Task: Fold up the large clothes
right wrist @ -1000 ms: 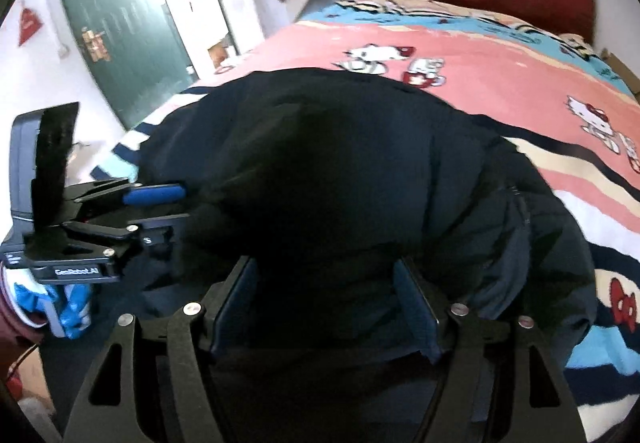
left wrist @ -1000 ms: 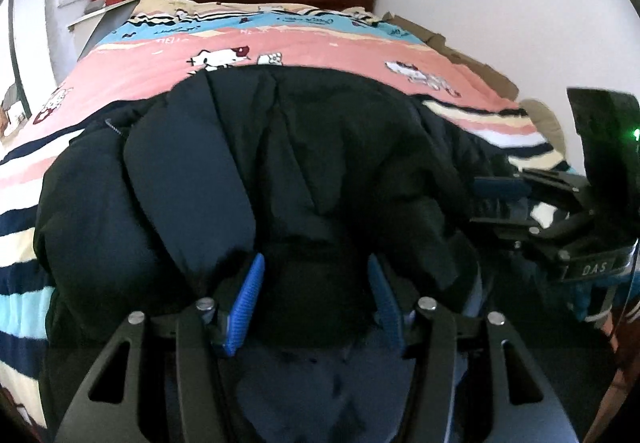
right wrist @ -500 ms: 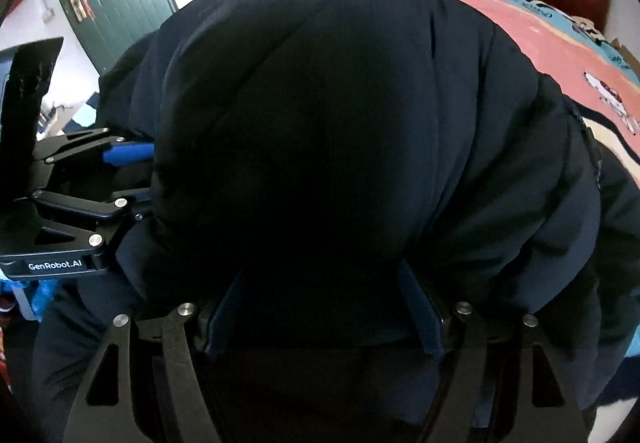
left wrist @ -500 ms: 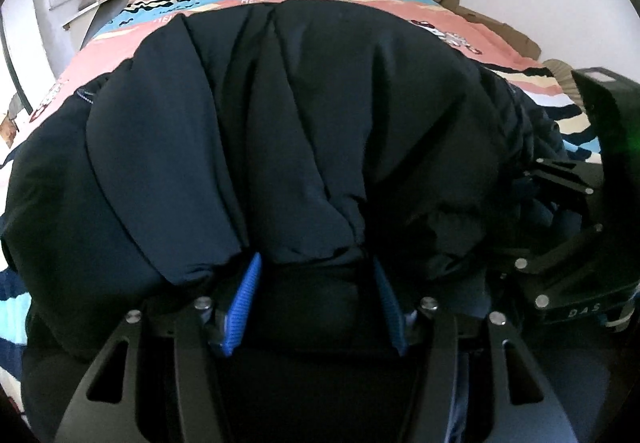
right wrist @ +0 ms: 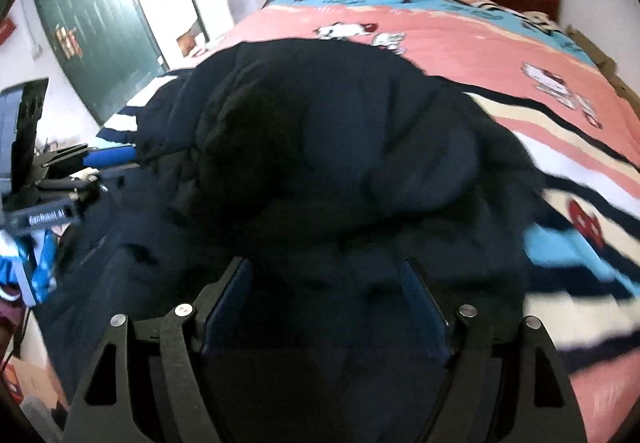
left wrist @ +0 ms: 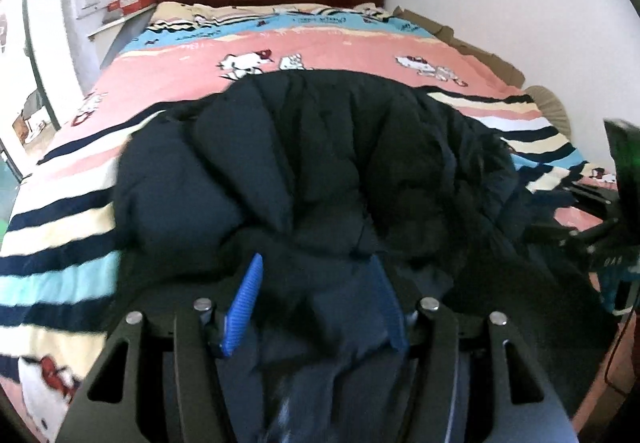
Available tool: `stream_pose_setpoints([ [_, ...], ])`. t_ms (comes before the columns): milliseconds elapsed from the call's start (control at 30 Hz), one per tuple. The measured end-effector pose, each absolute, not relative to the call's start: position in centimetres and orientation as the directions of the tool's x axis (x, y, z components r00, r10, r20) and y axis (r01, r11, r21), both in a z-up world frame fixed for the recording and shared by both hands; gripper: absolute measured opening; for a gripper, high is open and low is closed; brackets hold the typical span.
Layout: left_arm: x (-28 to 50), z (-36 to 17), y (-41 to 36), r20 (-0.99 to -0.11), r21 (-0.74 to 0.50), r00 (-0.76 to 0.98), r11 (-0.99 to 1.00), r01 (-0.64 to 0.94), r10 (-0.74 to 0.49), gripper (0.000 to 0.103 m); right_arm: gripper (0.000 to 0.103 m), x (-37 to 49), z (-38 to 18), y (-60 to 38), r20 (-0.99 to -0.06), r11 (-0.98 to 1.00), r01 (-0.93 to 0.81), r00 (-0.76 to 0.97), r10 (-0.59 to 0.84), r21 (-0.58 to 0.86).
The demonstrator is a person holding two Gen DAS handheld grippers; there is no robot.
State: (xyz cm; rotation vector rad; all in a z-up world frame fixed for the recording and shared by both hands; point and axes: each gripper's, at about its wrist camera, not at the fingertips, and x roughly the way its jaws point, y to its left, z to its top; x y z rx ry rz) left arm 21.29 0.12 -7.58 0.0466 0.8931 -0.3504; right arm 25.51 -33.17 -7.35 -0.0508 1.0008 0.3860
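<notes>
My bed (left wrist: 72, 211), under its pink, cream and navy striped cartoon-print cover, carries the big dark navy padded jacket (left wrist: 320, 147), which lies heaped near the foot edge with its quilted body doubled over itself. I judge I am partway through a fold, with the near hem brought over towards the middle. My right tongs (right wrist: 326, 283) have just been opening, and jacket cloth sits between the jaws; whether the pads press on it I cannot tell, as everything there is black on black. My left tongs (left wrist: 316, 283) stand partly apart with a bunch of navy fabric between the blue fingers (left wrist: 246, 295), and I cannot tell whether they grip it. Next I should let the fold settle flat, then find the sleeves. Sleeves, collar and zip are hidden, and motion blur smears the edges.
</notes>
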Motion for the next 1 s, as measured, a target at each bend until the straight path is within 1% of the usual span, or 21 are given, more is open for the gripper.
stream_pose_setpoints([
  [67,19.3,-7.0,2.0,-0.766,-0.116,0.579,0.945,0.304,-0.281,0.057,0.079,23.5,-6.6,-34.6,-0.821,0.938,-0.317,0.492,0.291,0.142],
  [200,15.3,-6.9,6.0,-0.764,-0.157,0.576,0.949,0.272,-0.291,0.058,0.081,18.8,-5.3,-38.4,-0.822,0.960,-0.241,0.510,0.253,0.145],
  [367,10.7,-8.6,11.3,-0.778,-0.243,0.546,0.950,0.196,-0.311,0.059,0.083,13.6,-5.7,-43.2,-0.833,0.976,-0.105,0.509,0.217,0.190],
  [467,8.7,-10.1,13.6,-0.784,-0.287,0.534,0.948,0.139,-0.316,0.059,0.083,11.4,-6.9,-44.6,-0.840,0.968,-0.047,0.488,0.238,0.247],
  [533,7.7,-11.4,15.3,-0.784,-0.346,0.518,0.934,0.090,-0.341,0.059,0.083,10.5,-7.9,-45.2,-0.846,0.957,-0.025,0.462,0.266,0.288],
  [700,5.7,-13.9,17.5,-0.746,-0.506,0.490,0.862,0.021,-0.450,0.059,0.083,9.9,-10.1,-44.8,-0.839,0.910,-0.025,0.377,0.393,0.415],
  [833,4.7,-15.5,18.1,-0.730,-0.568,0.479,0.823,-0.028,-0.488,0.059,0.083,10.2,-10.7,-43.3,-0.824,0.879,-0.068,0.321,0.467,0.472],
  [1000,3.4,-16.3,18.4,-0.710,-0.601,0.478,0.799,-0.030,-0.516,0.060,0.084,9.7,-11.7,-42.1,-0.829,0.871,-0.074,0.278,0.485,0.485],
])
